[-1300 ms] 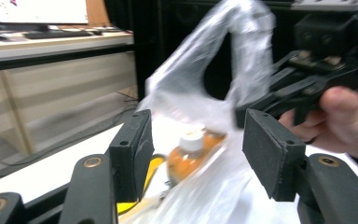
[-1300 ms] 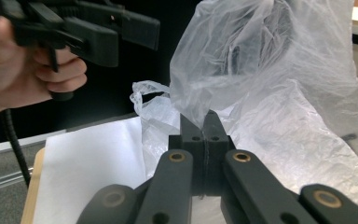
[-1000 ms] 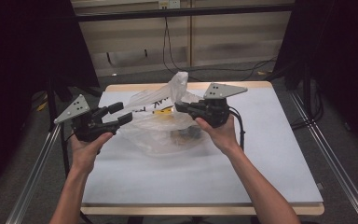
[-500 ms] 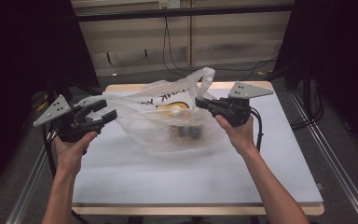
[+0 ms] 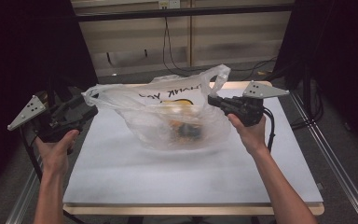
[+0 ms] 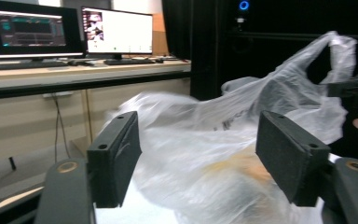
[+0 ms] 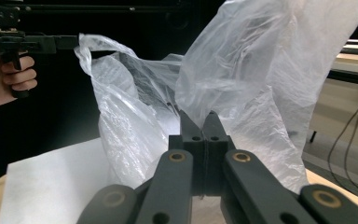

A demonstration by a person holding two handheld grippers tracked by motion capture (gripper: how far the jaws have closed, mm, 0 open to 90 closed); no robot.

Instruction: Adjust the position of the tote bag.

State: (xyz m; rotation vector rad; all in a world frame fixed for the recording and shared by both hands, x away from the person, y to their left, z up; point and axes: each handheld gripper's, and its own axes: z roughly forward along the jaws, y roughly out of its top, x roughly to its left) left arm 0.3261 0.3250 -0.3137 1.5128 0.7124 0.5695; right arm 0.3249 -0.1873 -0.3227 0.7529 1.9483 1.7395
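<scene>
White table (image 5: 121,186) bears a translucent, crinkled plastic bag (image 5: 177,116); right gripper (image 5: 210,99) pinches its handle, left gripper (image 5: 92,103), jaws just widening, grips nothing.

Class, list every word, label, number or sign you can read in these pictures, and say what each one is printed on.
"THANK YOU", upside down and partly creased, so a likely reading only: on the clear plastic bag.
Dark print on the same bag in the left gripper view: too blurred to read.
Windows on the two monitors: too small to read.

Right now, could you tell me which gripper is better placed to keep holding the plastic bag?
Right gripper: shut on the plastic bag's handle. Left gripper's jaws have just been opening, its pads apart.
</scene>
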